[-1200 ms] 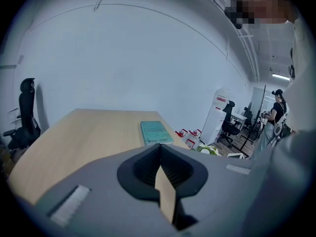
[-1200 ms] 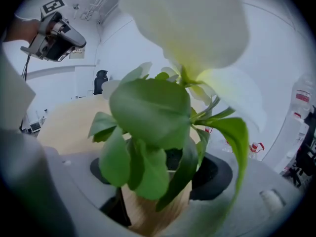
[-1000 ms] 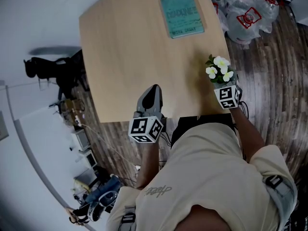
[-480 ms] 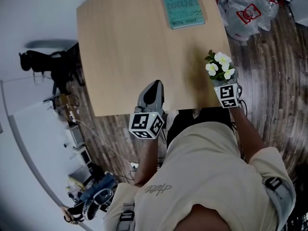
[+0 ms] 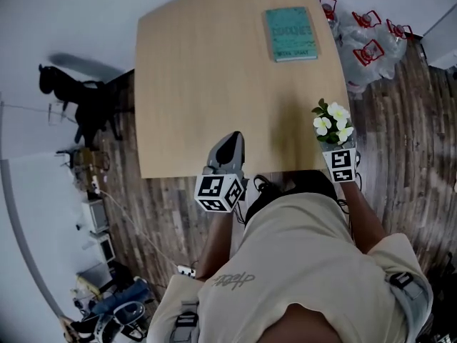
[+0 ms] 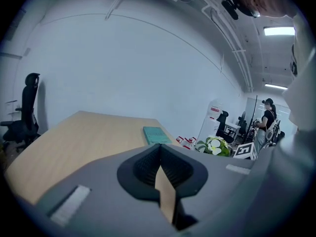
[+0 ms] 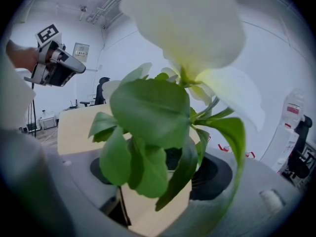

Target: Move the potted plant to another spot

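Note:
The potted plant (image 5: 333,123), white flowers over green leaves, hangs over the near right corner of the wooden table (image 5: 207,84). My right gripper (image 5: 334,143) is shut on its pot, which the leaves (image 7: 148,132) hide in the right gripper view. The plant (image 6: 213,145) also shows at the right of the left gripper view. My left gripper (image 5: 228,145) is over the table's near edge, left of the plant, with its jaws shut and nothing between them (image 6: 160,149). It shows at the upper left of the right gripper view (image 7: 74,65).
A teal book (image 5: 290,33) lies at the table's far right. Clear bags with red print (image 5: 368,41) sit on the wooden floor beyond the table's right edge. A black office chair (image 5: 78,102) stands to the left. A person (image 6: 268,122) stands far off in the room.
My right gripper has risen a little with the plant in it. My left gripper has shifted slightly along the table's near edge. The head camera has moved, so the table sits differently in view.

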Demonstrator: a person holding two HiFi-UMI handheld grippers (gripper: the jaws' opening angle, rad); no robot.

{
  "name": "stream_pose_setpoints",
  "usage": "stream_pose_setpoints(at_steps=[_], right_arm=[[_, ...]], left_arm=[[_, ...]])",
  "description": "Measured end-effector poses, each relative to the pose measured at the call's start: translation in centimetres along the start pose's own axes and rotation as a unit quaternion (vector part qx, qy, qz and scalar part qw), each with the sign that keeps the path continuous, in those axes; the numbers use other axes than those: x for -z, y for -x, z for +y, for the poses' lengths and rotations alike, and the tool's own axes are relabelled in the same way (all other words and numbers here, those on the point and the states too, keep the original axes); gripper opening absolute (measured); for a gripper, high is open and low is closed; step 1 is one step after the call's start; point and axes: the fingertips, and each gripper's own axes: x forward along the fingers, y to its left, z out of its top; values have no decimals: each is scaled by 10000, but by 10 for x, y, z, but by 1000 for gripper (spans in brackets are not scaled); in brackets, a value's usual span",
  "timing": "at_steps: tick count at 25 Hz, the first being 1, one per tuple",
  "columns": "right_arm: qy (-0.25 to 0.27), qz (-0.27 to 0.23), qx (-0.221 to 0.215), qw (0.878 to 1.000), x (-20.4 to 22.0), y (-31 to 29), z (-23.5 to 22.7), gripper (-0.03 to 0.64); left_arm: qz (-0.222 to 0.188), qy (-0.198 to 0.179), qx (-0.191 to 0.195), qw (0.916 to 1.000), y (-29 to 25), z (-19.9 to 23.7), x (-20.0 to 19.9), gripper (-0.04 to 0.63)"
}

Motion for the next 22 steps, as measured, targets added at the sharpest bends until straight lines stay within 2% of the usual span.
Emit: stream_pose_setpoints(at_steps=[14, 22], right_arm=[[-103, -193, 92, 9997, -50, 33, 68, 347], [-114, -148, 88, 9998, -47, 39, 122, 347]], left_arm=[[-333, 204, -56, 9992, 73, 62, 14, 18], [-473, 400, -240, 9978, 128, 109, 36, 18]])
